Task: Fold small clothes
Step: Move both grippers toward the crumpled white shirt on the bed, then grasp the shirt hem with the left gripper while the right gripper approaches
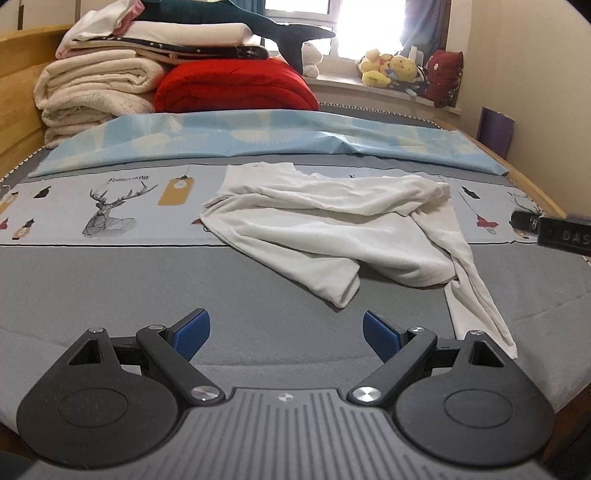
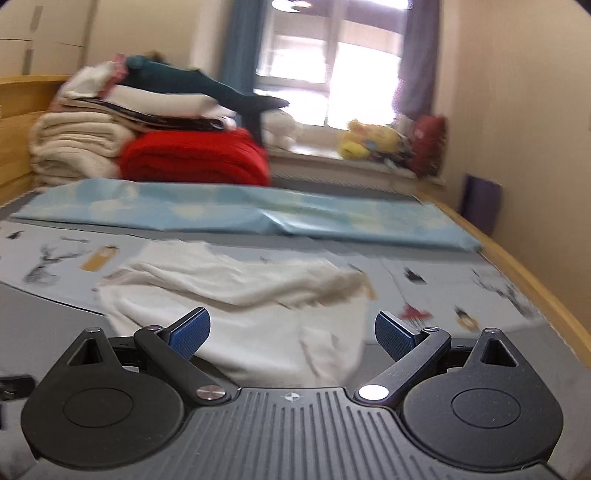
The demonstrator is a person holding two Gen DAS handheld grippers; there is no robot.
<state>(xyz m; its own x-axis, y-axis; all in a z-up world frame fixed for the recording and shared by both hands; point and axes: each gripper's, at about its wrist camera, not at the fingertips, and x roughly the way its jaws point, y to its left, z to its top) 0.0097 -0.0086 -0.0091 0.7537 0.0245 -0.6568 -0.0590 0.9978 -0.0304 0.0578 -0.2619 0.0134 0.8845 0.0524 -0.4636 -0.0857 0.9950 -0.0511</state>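
Shirt crumpled, ahead of left gripper

One white garment lies crumpled near the middle of the bed, and one folded light-blue sheet runs from side edge to side edge beyond it. At the bed's far left corner sit one red quilt, one stack of cream blankets and one dark teal plush shark. Two grippers show, the left gripper and the right gripper, each with two blue pads, both spread apart and empty
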